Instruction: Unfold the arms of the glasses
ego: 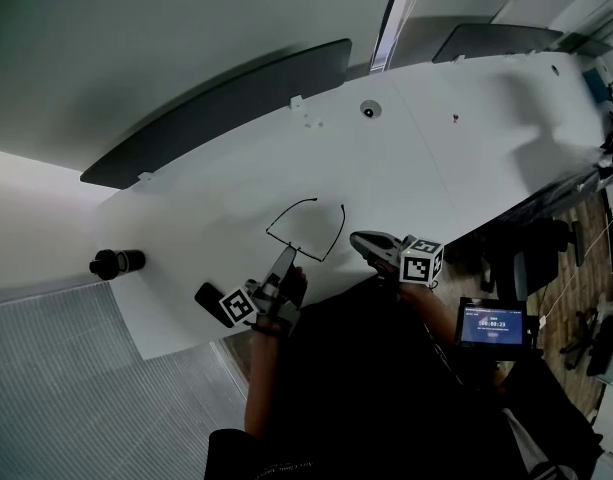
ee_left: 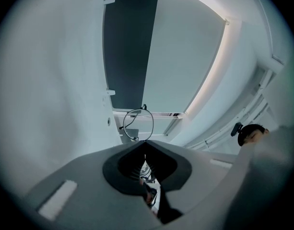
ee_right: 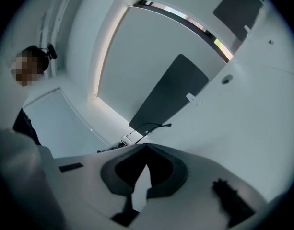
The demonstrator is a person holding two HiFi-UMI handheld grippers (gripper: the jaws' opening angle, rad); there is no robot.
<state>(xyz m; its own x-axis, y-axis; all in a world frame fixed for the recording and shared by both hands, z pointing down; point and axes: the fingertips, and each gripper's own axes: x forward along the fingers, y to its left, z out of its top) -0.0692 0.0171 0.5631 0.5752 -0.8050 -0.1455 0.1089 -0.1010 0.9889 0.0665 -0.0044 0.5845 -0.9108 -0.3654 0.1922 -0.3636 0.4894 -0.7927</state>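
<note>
Clamping the glasses at the rim, the left gripper holds them over the white table; the right gripper sits beside the glasses, jaws together, empty.

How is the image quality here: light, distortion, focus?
Head view: dim overall, wide-angle bends the white table edge, wire glasses thin but legible. Left gripper view: fisheye, black corners, glasses in focus. Right gripper view: same fisheye, and a bright light strip glares.
</note>
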